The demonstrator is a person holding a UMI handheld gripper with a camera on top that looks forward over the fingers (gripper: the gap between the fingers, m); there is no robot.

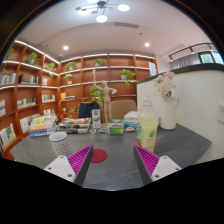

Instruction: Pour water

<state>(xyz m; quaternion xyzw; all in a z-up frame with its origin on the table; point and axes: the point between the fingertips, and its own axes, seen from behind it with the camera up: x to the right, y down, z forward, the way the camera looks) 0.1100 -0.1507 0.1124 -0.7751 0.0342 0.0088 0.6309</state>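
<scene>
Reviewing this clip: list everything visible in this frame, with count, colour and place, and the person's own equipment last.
table: one, grey, under and ahead of the fingers.
bottle: one, pale yellow-green, just ahead of the right-side finger, standing on the table.
round mat: one, red, on the table just ahead of the left-side finger.
small items: several, green and mixed colours, on the table's far part; too small to identify.
stacked items: a pile, mixed colours, on the table's far left.
shelves: one wall unit, wood-brown, lit, beyond the table, holding books and plants.
ceiling lamp: one, white, overhead.
flowers in vase: one, whitish, beyond the bottle.
tool: one, pink pads, fingers open, holding nothing.
</scene>
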